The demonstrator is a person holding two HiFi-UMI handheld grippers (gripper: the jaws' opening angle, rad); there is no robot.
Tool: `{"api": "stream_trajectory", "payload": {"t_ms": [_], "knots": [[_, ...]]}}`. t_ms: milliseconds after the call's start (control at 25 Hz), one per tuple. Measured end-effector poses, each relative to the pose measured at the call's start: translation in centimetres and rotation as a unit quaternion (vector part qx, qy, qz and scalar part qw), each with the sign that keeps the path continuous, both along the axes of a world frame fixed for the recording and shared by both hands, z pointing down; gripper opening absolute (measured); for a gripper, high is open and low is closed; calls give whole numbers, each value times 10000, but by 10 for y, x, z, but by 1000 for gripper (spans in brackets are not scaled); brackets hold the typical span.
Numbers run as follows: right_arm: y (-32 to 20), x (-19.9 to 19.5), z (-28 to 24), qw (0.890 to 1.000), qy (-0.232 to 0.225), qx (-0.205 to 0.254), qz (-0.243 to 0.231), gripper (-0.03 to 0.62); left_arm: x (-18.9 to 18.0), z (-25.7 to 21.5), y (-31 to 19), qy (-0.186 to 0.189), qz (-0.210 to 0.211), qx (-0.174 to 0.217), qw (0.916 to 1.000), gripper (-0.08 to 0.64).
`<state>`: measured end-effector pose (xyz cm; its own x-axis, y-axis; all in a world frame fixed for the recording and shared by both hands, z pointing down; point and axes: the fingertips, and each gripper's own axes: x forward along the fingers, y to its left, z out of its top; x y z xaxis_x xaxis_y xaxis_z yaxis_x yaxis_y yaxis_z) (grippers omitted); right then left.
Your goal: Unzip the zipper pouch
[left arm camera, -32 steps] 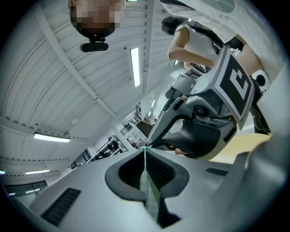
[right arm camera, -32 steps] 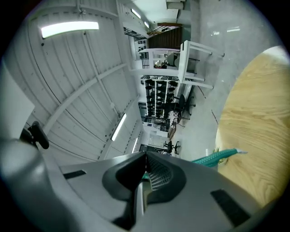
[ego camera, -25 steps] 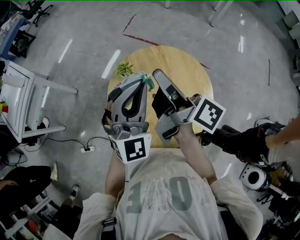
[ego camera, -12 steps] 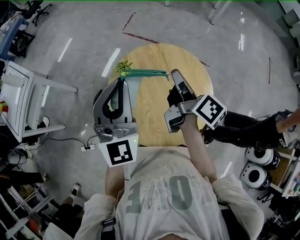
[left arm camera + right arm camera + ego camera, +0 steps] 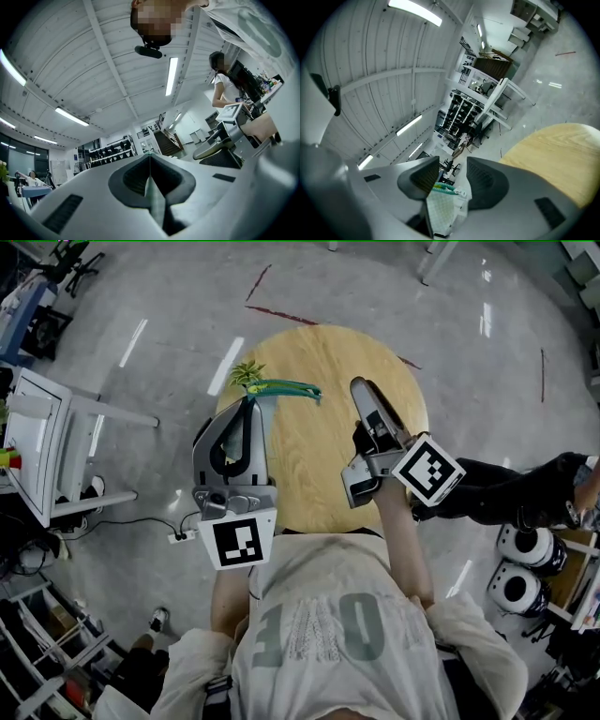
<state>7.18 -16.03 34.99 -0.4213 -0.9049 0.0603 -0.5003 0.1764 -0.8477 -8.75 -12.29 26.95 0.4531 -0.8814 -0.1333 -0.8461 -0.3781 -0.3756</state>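
In the head view my left gripper (image 5: pixel 249 401) is shut on one end of the pale zipper pouch (image 5: pixel 262 409), which hangs over the left of the round wooden table (image 5: pixel 319 465). Its green zipper (image 5: pixel 286 386) stretches right from that grip. My right gripper (image 5: pixel 359 388) sits a short way right of the zipper's free end, apart from it. Its jaws are opening. In the right gripper view the pouch (image 5: pixel 440 206) and zipper (image 5: pixel 442 188) show between the spread jaws (image 5: pixel 452 180), untouched by the pads. The left gripper view shows thin pale fabric (image 5: pixel 154 201) pinched in the shut jaws (image 5: pixel 150 161).
A small green plant (image 5: pixel 247 374) stands at the table's left rim beside the pouch. A white cart (image 5: pixel 37 442) is on the floor at the left, a power strip (image 5: pixel 178 538) lies near the table. A person in dark sleeves (image 5: pixel 497 498) is at the right.
The right gripper drew the zipper rightward away from the left gripper, then let go and opened. The zipper's free end now hangs loose, apart from the right gripper.
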Motion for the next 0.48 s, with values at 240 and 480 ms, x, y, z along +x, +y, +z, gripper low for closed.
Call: {"api": "stream_trajectory", "payload": {"t_ms": [240,480], "knots": [[14,16,-20,9956,727,556,193,173,12,5,2,364,168,-293,9988,29],[24,37,-20,9931,931,567,420,173,34,12,2,789,382,-578,9945,29]]}}
